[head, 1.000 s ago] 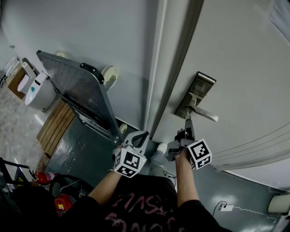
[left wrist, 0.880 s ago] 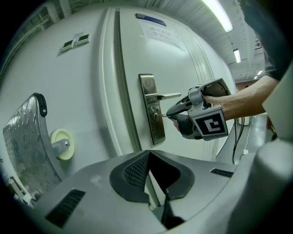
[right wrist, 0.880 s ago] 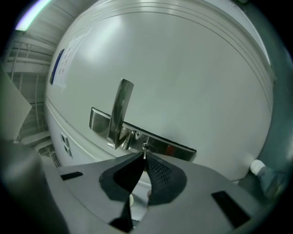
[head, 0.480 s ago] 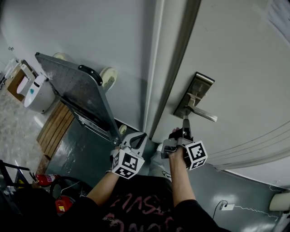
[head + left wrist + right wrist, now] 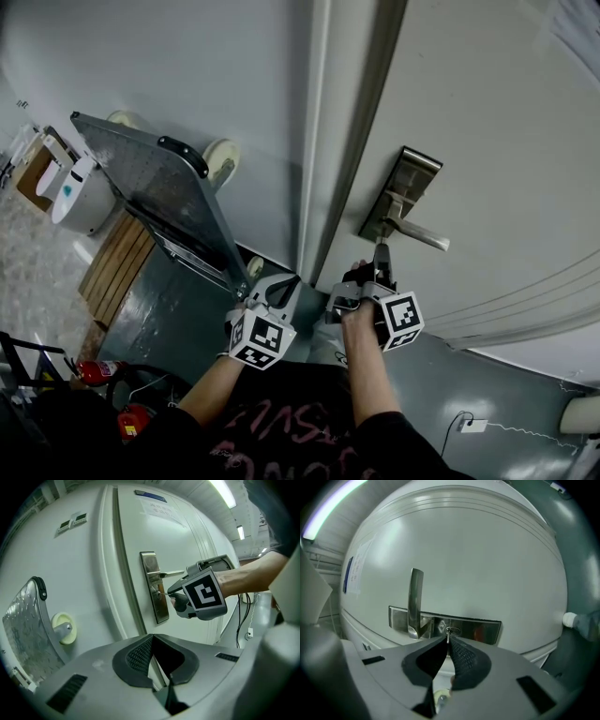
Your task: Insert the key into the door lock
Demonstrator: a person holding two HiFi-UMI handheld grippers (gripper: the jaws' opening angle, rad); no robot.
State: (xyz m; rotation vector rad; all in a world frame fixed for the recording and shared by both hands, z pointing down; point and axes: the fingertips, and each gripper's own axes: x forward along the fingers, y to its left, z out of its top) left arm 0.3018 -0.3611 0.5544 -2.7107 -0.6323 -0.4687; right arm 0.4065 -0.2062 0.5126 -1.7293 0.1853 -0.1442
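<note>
- door point(image 5: 487, 112): pale, shut. paper notice point(image 5: 161, 510) high above the lock plate, blue strip over it; print too small to read.
- lock plate point(image 5: 478, 630): brushed steel, on the door's edge side. no brand legible.
- lever handle point(image 5: 415, 597): on the lock plate, beside the keyhole point(image 5: 451, 631).
- key point(image 5: 448, 637): thin metal blade, tip at the keyhole in the lock plate; depth not clear.
- right claw point(image 5: 447, 643): pinched narrow on the key, pointed at the lock plate. its marker cube point(image 5: 204, 591) carries black-and-white squares, no words.
- left claw point(image 5: 153, 634): tips together, nothing held, well apart from the lock plate on its hinge-free side.
- platform cart point(image 5: 159, 187): tipped against the wall, far to that same side of the lock plate.
</note>
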